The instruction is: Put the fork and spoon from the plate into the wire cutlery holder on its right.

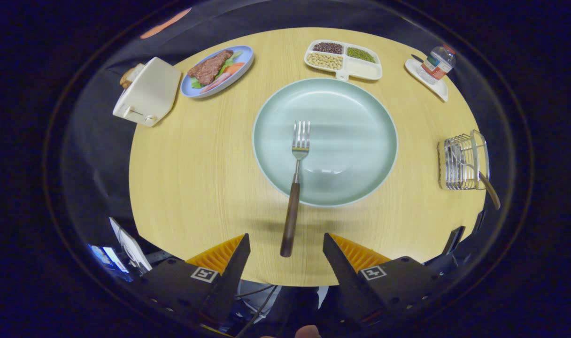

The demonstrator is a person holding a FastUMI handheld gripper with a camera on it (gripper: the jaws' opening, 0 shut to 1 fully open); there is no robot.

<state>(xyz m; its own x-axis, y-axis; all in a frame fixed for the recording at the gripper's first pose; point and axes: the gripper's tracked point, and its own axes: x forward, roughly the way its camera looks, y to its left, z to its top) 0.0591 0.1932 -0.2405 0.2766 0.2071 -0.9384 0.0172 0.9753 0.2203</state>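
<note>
A fork with a dark wooden handle lies with its tines on the pale green plate and its handle reaching over the plate's near rim toward me. My gripper stands open, its fingertips on either side of the handle's end without touching it. To the right of the plate stands the wire cutlery holder. A wooden-handled utensil sticks out of the holder, its head hidden among the wires.
The round wooden table also carries a white toaster, a blue plate of meat and vegetables, a divided white tray of beans, and a small bottle on a white dish. The table's edge is close under my fingers.
</note>
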